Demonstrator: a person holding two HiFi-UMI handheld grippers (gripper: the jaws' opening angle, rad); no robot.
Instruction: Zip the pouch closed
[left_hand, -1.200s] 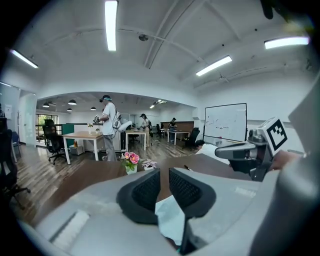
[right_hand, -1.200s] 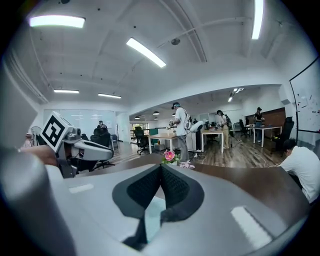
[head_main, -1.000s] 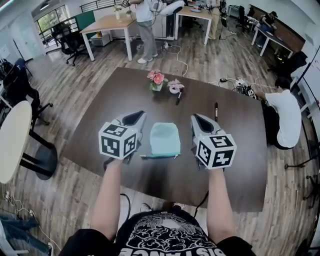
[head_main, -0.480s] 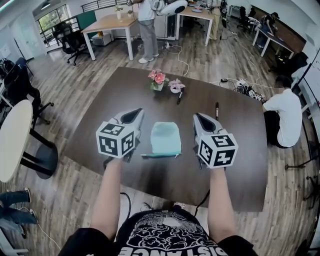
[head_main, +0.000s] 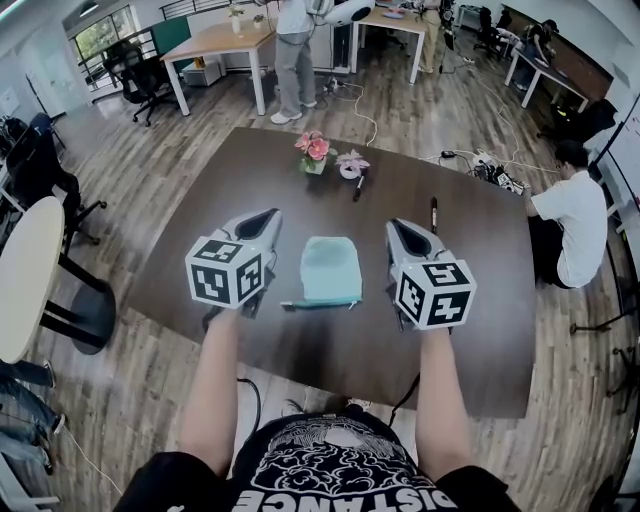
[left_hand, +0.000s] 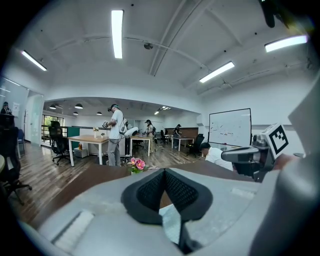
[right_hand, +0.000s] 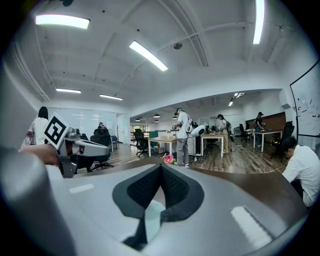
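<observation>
1. Left gripper: jaws pressed together with nothing between them. I hold it above the table, just left of the pouch. Against a second ago it sits slightly further out to the left
2. Right gripper: jaws together and empty, just right of the pouch, place unchanged
3. Pouch: pale teal, flat between my two grippers, touched by neither, zipper edge toward me, not shifted. Whether the zip is run shut is too small to tell
4. Meaning: almost nothing has changed. This fits a pouch waiting to be gripped, or one already zipped and let go
5. Beyond: pen and flowers, unmoved
</observation>
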